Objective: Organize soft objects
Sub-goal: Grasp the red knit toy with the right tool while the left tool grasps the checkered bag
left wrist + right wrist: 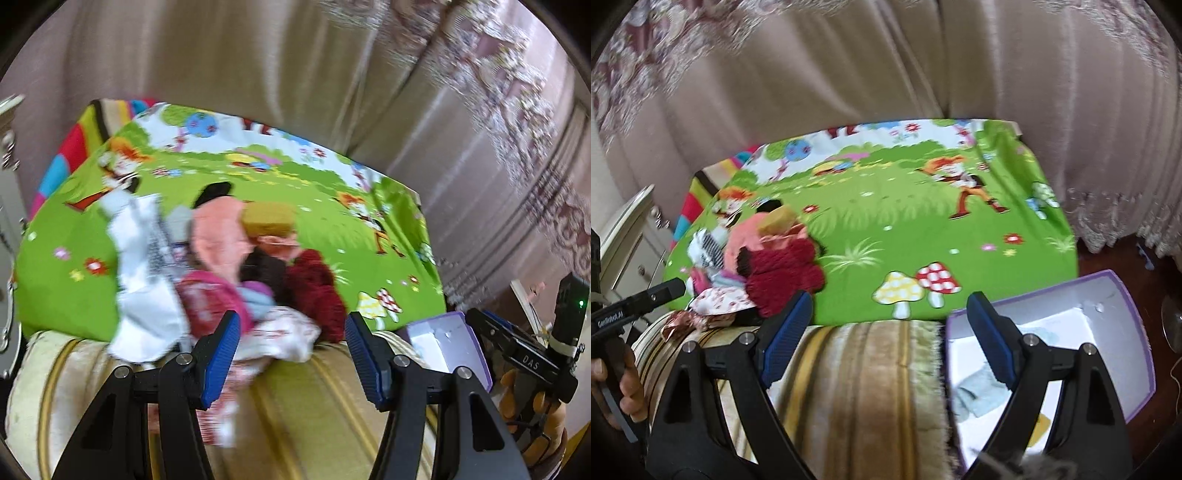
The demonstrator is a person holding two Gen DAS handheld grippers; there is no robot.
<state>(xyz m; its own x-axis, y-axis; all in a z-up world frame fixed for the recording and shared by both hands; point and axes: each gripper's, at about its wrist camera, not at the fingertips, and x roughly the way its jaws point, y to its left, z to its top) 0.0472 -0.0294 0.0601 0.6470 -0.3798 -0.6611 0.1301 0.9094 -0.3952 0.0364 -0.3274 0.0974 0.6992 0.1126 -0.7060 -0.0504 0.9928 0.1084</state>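
Both the left gripper (291, 354) and right gripper (890, 336), jaws apart and empty, face a pile of small garments (229, 266) on the green cartoon sheet (325, 218): light, limp cloth, best pinched at a raised fold.

Both wrist views face down-forward, near; share green mat (229, 184) (905, 229).

the heap of soft clothes (764, 266) crowds the green mat's (923, 229) left, its right lies bare, the purple box (1123, 295) beside.
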